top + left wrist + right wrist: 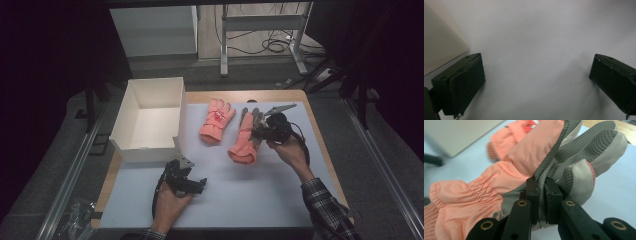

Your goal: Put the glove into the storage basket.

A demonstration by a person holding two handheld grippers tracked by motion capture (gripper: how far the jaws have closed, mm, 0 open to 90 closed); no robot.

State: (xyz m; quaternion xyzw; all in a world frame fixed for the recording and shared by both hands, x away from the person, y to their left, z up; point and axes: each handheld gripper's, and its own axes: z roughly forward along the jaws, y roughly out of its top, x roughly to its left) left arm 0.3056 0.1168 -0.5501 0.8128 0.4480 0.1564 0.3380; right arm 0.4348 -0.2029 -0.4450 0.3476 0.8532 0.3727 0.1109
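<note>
The right gripper (541, 195) pinches the grey palm of a pink ski glove (245, 137) near the worktop's (260, 195) middle; the left gripper's (536, 82) fingers (466, 85) stand spread near the front edge.

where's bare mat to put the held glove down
Bare mat stretches between the left gripper and the right sleeve, nearest the person. The white box is empty too. Crowded: far middle, where the second glove lies beside the held glove in the right gripper.
</note>
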